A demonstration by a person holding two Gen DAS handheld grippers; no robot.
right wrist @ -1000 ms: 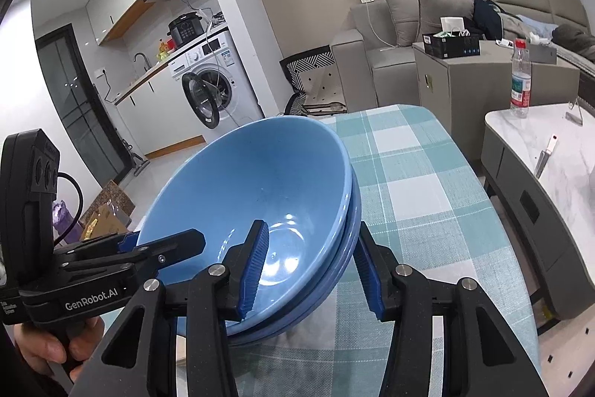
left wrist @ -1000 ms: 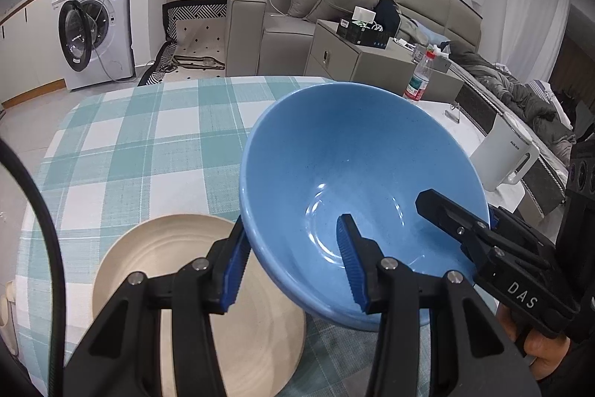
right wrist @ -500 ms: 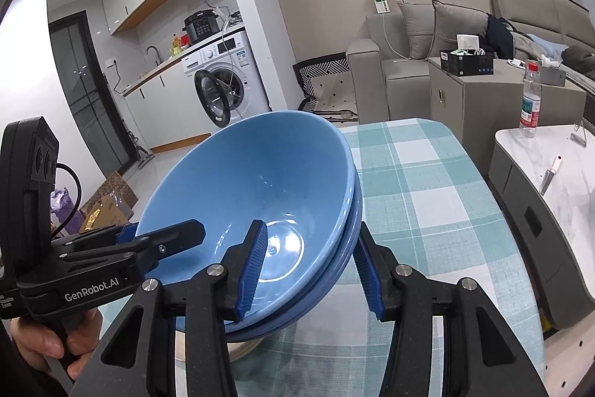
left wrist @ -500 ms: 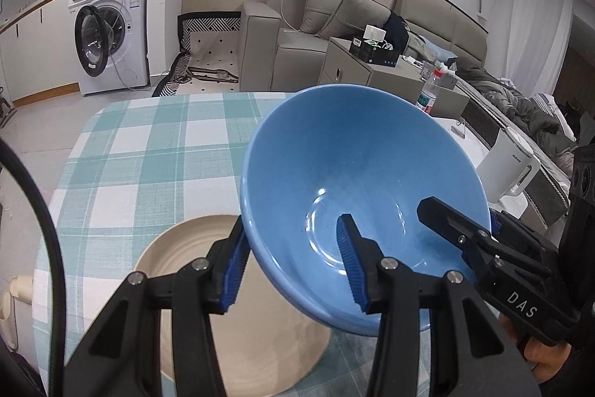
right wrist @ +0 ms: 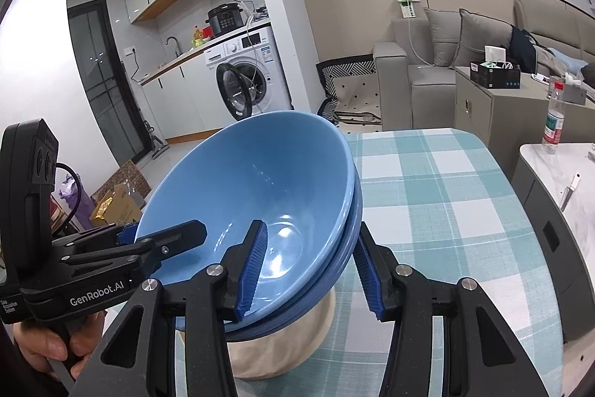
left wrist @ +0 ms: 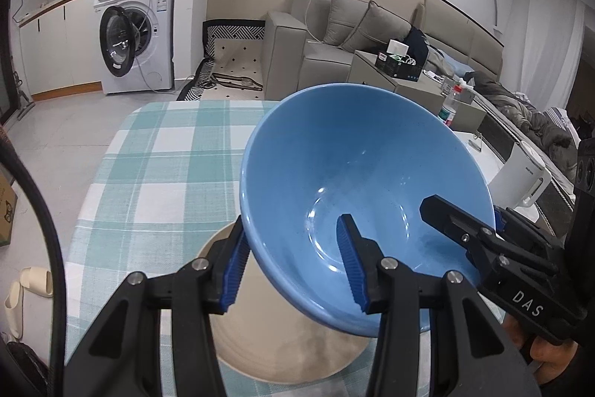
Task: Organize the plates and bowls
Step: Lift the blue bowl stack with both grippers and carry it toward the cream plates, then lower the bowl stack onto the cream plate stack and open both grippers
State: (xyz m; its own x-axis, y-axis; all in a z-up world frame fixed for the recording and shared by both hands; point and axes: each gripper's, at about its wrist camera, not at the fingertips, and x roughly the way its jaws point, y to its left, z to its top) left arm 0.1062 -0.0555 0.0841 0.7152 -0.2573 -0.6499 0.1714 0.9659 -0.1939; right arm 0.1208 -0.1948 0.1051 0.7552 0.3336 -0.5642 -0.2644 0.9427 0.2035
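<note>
Two nested blue bowls [left wrist: 357, 181] are held in the air above a beige plate [left wrist: 282, 345] on the checked table. My left gripper [left wrist: 293, 266] is shut on the near left rim of the bowls. My right gripper [right wrist: 308, 266] is shut on the opposite rim; the double rim of the blue bowls [right wrist: 260, 181] shows in the right wrist view. The beige plate [right wrist: 282, 348] lies under the bowls there too. Each gripper appears in the other's view, at the bowl's edge.
The teal and white checked tablecloth [left wrist: 163, 166] covers the table. A white kettle [left wrist: 520, 177] and a marble side table [right wrist: 557, 173] stand to the right. A washing machine [left wrist: 134, 36], sofa [left wrist: 334, 43] and water bottle [right wrist: 554, 118] are beyond.
Both grippers have lifted the nested bowls higher and moved them over the plate. The table now looks farther below, and more of the plate lies under the bowls.
</note>
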